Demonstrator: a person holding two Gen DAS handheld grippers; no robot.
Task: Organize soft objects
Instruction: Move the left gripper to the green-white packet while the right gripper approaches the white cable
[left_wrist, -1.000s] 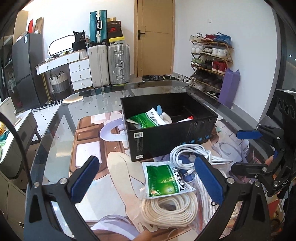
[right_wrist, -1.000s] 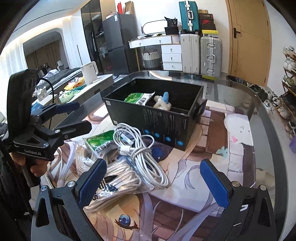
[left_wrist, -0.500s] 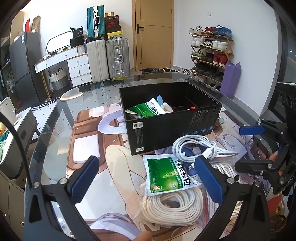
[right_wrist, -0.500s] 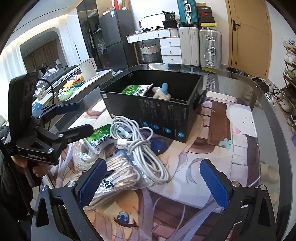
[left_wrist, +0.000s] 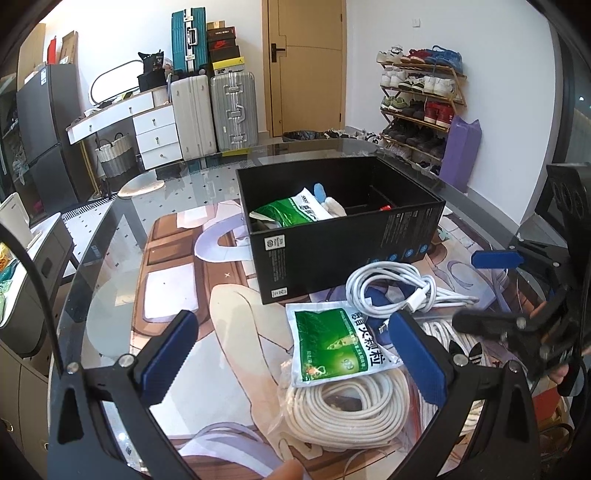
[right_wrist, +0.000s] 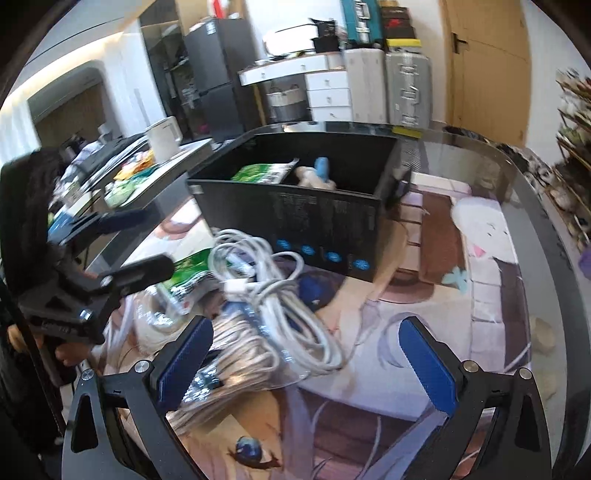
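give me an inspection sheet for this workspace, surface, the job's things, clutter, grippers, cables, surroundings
Surface: glass table over a printed mat.
Job's things: green sachet lying on a bagged rope coil; black box holding another green sachet.
Clutter: nothing seen.
Grippers: left gripper open, empty; right gripper open, empty.
Cables: white cable bundle in front of the box.
Surroundings: suitcases, shoe rack, door.
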